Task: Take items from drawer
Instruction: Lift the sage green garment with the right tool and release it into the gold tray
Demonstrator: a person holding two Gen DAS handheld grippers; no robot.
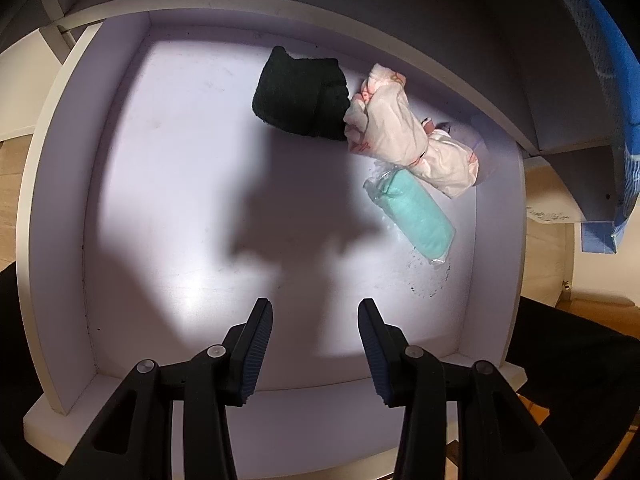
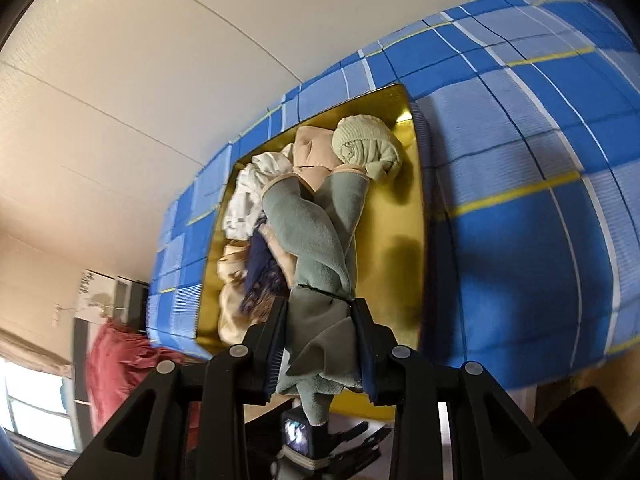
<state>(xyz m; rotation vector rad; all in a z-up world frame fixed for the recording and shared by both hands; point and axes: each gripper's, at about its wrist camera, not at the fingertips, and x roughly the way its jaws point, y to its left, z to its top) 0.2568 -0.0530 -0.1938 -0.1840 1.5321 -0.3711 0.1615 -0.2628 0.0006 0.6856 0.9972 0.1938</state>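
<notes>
Firmly clamped, the right gripper [image 2: 320, 344] has its jaws pressed on a grey-green garment [image 2: 316, 248] — the cloth bunches between the pads, a tail hangs below them, and its long body runs away from the fingers, splitting into two tan-cuffed ends. Those ends lie over a gold tray [image 2: 404, 216] that sits on a blue checked bedspread [image 2: 520, 200]. In the tray, beside the garment, are a pale green rolled sock [image 2: 368, 144], a white cloth [image 2: 248, 196], a peach piece [image 2: 312, 148] and a dark blue patterned item [image 2: 260, 280]. The tray's right half is bare gold up to its rim.

The left gripper [image 1: 315, 344] hangs jaws apart with nothing between them, pointing steeply down into the white drawer [image 1: 56, 240]. Three things remain, gathered toward the far right corner: a dark folded cloth [image 1: 300, 98], a pink-and-white bundle [image 1: 404, 128] touching it, and a mint roll in clear wrap [image 1: 418, 212] whose long axis slants from upper left to lower right — just beside the bundle. The drawer's left and near floor is open, crossed by the gripper's shadow.
</notes>
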